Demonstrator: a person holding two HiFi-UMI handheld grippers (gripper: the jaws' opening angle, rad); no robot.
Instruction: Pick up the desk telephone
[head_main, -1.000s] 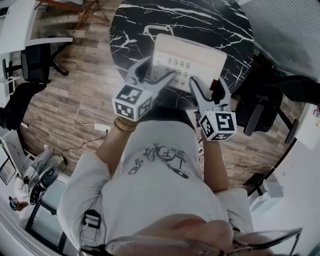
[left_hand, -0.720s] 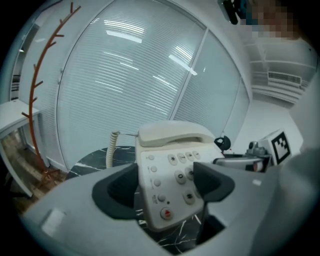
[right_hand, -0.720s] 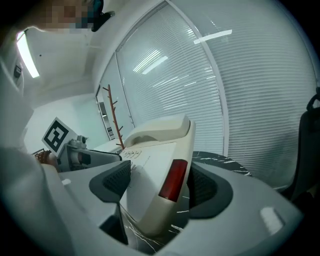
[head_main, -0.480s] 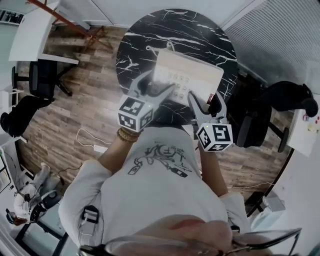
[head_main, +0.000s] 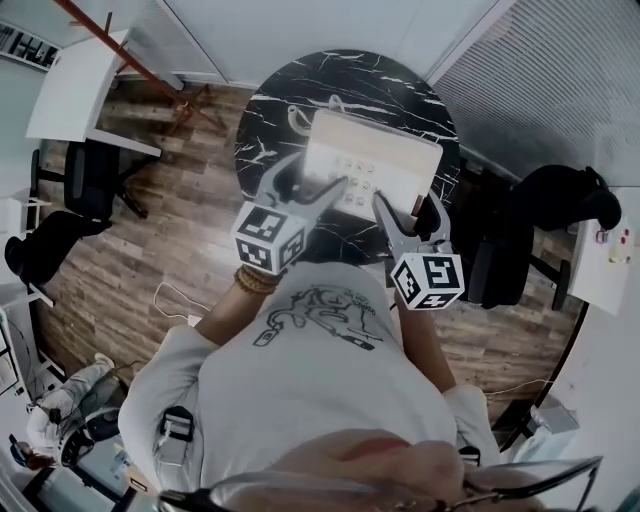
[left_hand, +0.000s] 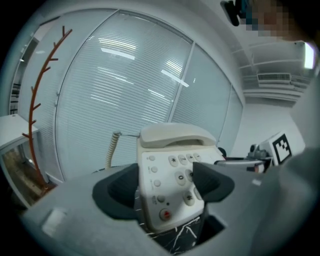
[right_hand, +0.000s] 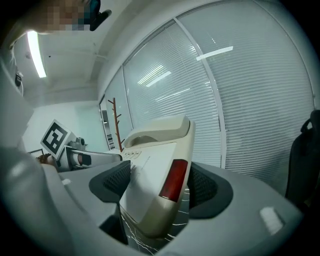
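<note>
The cream desk telephone (head_main: 375, 165) hangs tilted above the round black marble table (head_main: 290, 95), its handset on the cradle. My left gripper (head_main: 312, 182) is shut on the phone's near left corner. In the left gripper view the keypad (left_hand: 172, 172) sits between the dark pads (left_hand: 122, 190), and the coiled cord (left_hand: 112, 150) trails off to the left. My right gripper (head_main: 405, 212) is shut on the near right corner. In the right gripper view the phone's side (right_hand: 150, 170), with its red panel (right_hand: 172, 180), fills the gap between the jaws of the right gripper (right_hand: 160, 186).
Black office chairs stand at the right (head_main: 560, 205) and at the left (head_main: 75, 165). A red coat stand (head_main: 120, 50) and a white desk (head_main: 75, 85) are at the upper left. A cable (head_main: 170, 295) lies on the wood floor. Window blinds (left_hand: 125, 80) stand behind the table.
Both grippers have risen together with the telephone in them, and it now hangs higher over the table. Both grips look unchanged.
</note>
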